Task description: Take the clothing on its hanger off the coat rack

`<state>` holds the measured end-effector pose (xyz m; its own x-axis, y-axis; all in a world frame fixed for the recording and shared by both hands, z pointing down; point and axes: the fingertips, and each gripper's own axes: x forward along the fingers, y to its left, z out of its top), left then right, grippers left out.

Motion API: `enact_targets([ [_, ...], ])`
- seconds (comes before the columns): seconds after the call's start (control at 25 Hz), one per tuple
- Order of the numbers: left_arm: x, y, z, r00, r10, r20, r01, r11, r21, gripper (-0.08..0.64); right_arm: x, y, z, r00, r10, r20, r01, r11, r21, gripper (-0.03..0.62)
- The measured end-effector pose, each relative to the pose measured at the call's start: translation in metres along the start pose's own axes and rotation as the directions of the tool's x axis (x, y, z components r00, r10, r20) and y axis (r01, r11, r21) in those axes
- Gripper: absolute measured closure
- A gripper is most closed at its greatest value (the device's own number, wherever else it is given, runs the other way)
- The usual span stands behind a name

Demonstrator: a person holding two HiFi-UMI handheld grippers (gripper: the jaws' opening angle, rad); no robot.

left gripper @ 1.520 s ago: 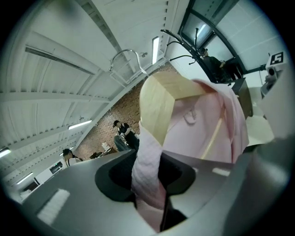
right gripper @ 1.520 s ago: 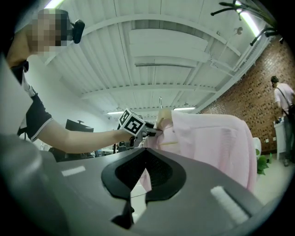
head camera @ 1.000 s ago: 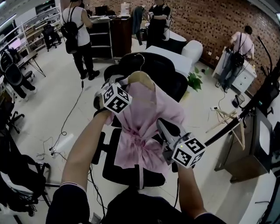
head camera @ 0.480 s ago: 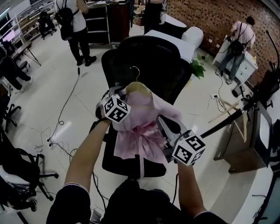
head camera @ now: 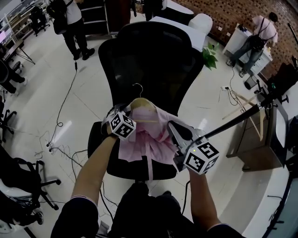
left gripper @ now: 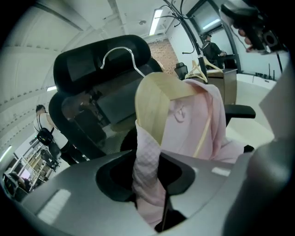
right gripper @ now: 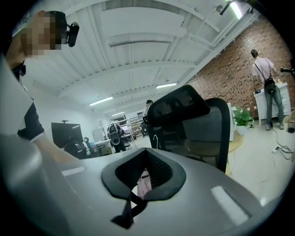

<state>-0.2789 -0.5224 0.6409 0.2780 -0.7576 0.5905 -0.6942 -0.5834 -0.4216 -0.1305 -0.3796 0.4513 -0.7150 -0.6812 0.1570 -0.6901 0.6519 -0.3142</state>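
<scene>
— Where's the shirt?

— The pink shirt (head camera: 148, 139) on its wooden hanger (head camera: 142, 107) is over the seat of the black office chair (head camera: 153, 51), in front of the backrest. The hanger's long axis runs side to side between the two grippers, with its metal hook (head camera: 138, 86) pointing up.

— Who's holding it?

— The left gripper (left gripper: 147, 184) is clamped on the hanger's near end, cloth and all. The right gripper (right gripper: 144, 182) pinches a sliver of pink fabric at the far side.

Red brick wall (head camera: 223, 14), glossy white floor (head camera: 79, 107) with trailing cables (head camera: 59, 122), black mesh office chair (head camera: 153, 56), potted plant (head camera: 209, 55), shelving (head camera: 16, 18) far left, white beamed ceiling (right gripper: 138, 41) with strip lights (right gripper: 166, 85)
</scene>
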Motion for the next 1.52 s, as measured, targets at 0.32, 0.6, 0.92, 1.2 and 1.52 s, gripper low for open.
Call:
enact_targets([
  [0.32,0.028,-0.04,-0.037,0.995,-0.067,-0.077,0.065,0.997,-0.03,0.439,-0.005,-0.018,-0.015,0.999,-0.037,-0.03,0.037,0.999,0.025,0.591],
  [0.6,0.042,-0.073,-0.066,0.977,-0.152,-0.151,0.145,0.988,-0.055,0.365,-0.009,-0.025,-0.02,0.998,-0.05,-0.045,0.051,0.998,0.034,0.591],
  [0.92,0.035,-0.084,-0.075,0.97,-0.175,-0.169,0.166,0.984,-0.066,0.336,-0.007,-0.022,-0.022,0.998,-0.027,-0.048,0.029,0.999,0.043,0.591],
  [1.2,0.014,-0.079,-0.051,0.983,-0.154,-0.099,0.143,0.984,-0.109,0.355,-0.008,-0.019,-0.02,0.999,-0.021,-0.038,0.023,0.999,0.043,0.591],
  [1.52,-0.046,-0.062,0.026,0.986,-0.121,0.114,0.145,0.961,-0.236,0.528,-0.01,-0.006,-0.012,1.0,-0.008,-0.008,0.008,0.999,0.035,0.591],
])
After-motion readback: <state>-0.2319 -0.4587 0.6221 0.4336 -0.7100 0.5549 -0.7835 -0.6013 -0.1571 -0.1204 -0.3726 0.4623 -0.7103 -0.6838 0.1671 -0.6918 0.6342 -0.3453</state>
